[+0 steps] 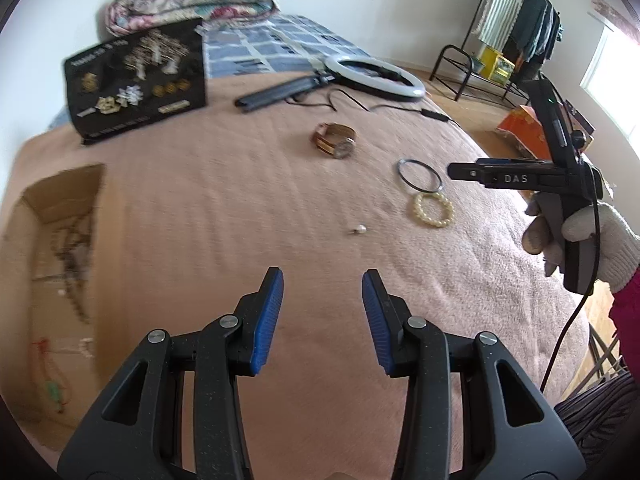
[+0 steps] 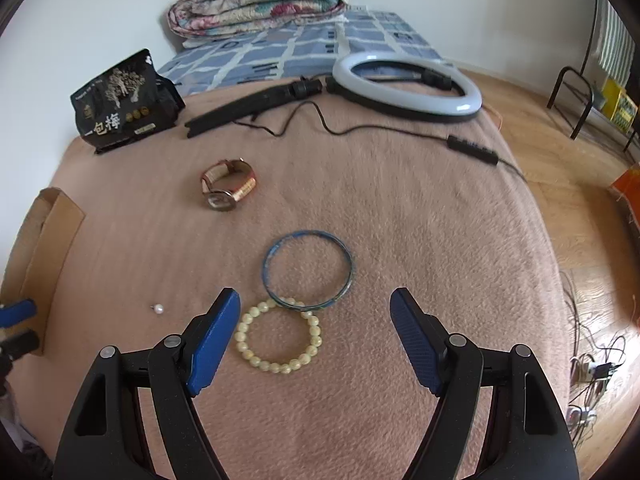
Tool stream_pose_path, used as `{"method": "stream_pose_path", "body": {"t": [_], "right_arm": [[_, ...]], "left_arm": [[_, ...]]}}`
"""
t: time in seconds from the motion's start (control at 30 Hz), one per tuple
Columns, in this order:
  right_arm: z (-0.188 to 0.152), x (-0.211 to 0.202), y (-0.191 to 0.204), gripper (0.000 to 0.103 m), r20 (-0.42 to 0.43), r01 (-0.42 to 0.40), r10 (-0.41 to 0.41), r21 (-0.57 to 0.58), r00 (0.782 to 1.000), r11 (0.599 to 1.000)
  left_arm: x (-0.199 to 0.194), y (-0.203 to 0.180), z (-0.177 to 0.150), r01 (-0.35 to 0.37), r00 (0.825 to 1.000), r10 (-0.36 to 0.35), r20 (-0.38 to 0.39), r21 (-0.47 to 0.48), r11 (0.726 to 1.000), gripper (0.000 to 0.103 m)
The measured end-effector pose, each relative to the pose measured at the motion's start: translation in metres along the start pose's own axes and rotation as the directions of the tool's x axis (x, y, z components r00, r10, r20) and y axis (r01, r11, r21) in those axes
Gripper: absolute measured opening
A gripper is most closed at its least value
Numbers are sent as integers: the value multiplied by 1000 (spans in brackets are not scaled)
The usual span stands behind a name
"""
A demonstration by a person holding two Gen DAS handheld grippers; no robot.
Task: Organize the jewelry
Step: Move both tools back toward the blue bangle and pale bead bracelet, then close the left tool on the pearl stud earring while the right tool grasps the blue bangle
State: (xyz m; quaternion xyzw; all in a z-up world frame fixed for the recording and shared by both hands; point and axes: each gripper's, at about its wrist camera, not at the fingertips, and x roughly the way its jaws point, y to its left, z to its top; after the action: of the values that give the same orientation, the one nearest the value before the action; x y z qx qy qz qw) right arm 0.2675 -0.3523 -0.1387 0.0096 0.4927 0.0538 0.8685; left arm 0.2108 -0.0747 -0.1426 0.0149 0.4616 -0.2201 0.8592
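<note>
Tongs on the right (image 2: 314, 316) are spread wide and hold nothing, hovering over the pink blanket (image 2: 400, 208) on the bed. Between their blue pads (image 2: 216, 332) lies a cream bead bracelet (image 2: 279, 334), and just beyond it a thin blue bangle (image 2: 308, 270) overlaps the bracelet's far edge. A wristwatch (image 2: 227, 189) sits farther ahead to the left; a loose pearl (image 2: 159, 309) lies left of the left pad. The left tongs (image 1: 322, 300) are also open and empty, with the pearl (image 1: 361, 229) ahead of them and a cardboard box (image 1: 56, 264) of jewelry to their left.
</note>
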Motion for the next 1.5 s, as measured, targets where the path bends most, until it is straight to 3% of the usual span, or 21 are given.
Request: {"method": "stream_pose_path", "body": {"t": [0.33, 0.4, 0.73, 1.17, 1.5], "right_arm": [[3, 31, -1, 77, -19, -27, 26, -50, 999, 998], [4, 36, 0, 77, -23, -33, 32, -54, 999, 998], [6, 55, 3, 77, -27, -31, 30, -67, 999, 997], [10, 71, 9, 77, -49, 0, -4, -85, 999, 996], [12, 71, 9, 72, -55, 0, -5, -87, 998, 996]], "left_arm": [[55, -32, 8, 33, 999, -30, -33, 80, 996, 41], [66, -35, 12, 34, 999, -31, -38, 82, 996, 35], [107, -35, 25, 17, 998, -14, -54, 61, 998, 35], [123, -38, 25, -10, 998, 15, -53, 92, 996, 16], [124, -38, 26, -14, 999, 18, -43, 97, 995, 16]]}}
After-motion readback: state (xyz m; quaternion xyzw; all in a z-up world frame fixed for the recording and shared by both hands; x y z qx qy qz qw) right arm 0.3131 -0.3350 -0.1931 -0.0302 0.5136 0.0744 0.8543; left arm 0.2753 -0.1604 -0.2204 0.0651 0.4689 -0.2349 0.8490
